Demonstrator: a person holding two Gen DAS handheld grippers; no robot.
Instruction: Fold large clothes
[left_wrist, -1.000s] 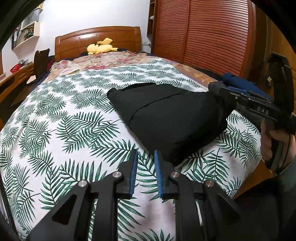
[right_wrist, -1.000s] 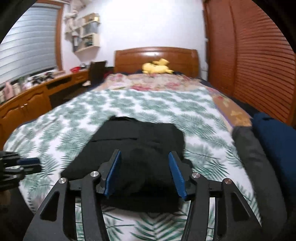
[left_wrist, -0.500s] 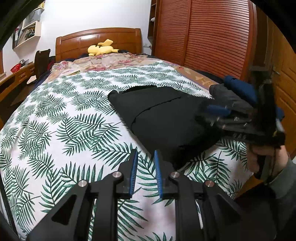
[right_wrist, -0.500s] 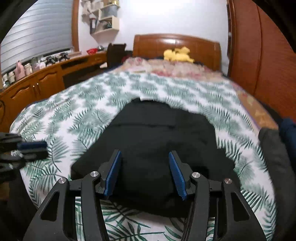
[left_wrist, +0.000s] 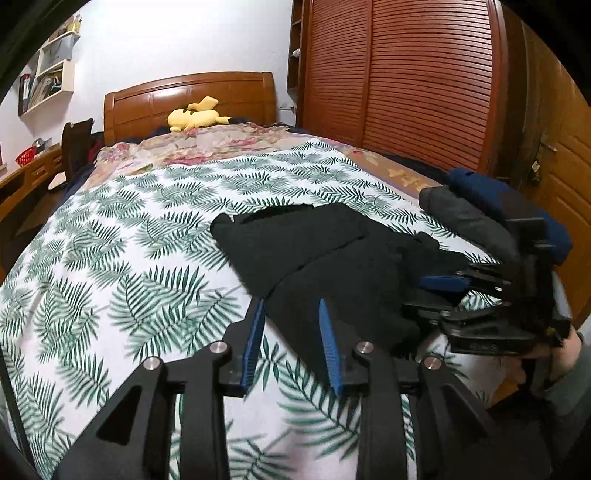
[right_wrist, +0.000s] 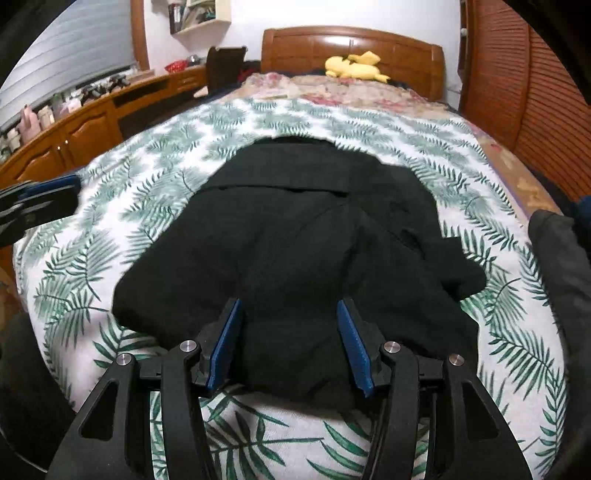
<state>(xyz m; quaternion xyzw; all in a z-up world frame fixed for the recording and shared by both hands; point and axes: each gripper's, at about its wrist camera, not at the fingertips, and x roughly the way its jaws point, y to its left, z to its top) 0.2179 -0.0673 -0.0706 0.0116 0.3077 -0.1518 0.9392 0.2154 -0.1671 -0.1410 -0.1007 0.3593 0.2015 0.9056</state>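
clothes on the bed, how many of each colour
black: 1, the black garment spread on the leaf-print bedcover
grey: 1, the grey garment at the bed's right edge
navy: 1, the navy garment beside the grey one
total: 3

A bed under a palm-leaf bedspread carries a folded black garment just ahead of the right claw; grey and navy clothes lie to its right, a yellow plush toy far beyond.
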